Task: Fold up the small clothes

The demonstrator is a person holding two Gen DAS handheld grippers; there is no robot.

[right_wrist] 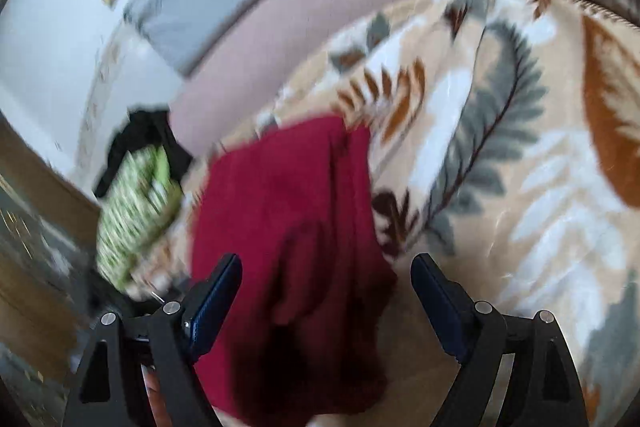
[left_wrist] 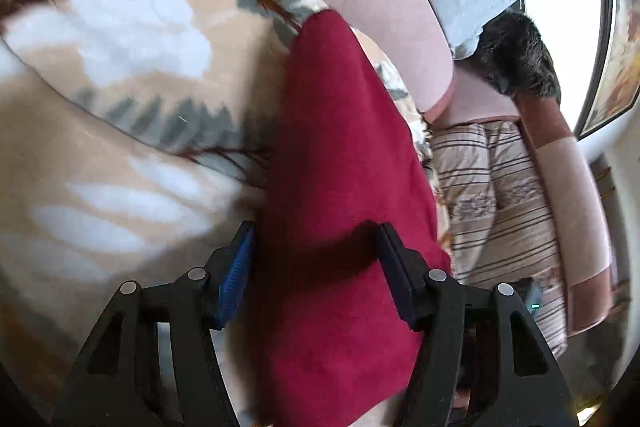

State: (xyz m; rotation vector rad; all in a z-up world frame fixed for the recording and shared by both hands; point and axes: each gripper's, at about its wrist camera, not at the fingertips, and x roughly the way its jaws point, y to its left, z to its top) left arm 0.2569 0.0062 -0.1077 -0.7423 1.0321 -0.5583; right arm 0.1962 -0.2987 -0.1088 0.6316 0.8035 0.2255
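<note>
a dark red garment is seen spread over a leaf-patterned blanket, beige with white, grey-green and rust fronds. in the left wrist view the red cloth is seen running in a long tapered shape from the lower edge up toward the middle of the frame, and the left gripper is held wide apart above it, the cloth passing between the two fingers without being pinched. a blue pad is shown on the left finger, and a shadow is cast across the red fabric between the fingers.

from the right wrist view, the same red garment is seen lying rumpled with soft folds, and the right gripper is likewise held wide, its fingers spread either side of the cloth's near end; nothing is clamped. this view is blurred.

just beside the garment's left edge, a green-and-white patterned piece of cloth is seen, with something black behind it. a pink cushioned surface is laid beyond the blanket, and a striped cover is visible to the right in the left view.
</note>
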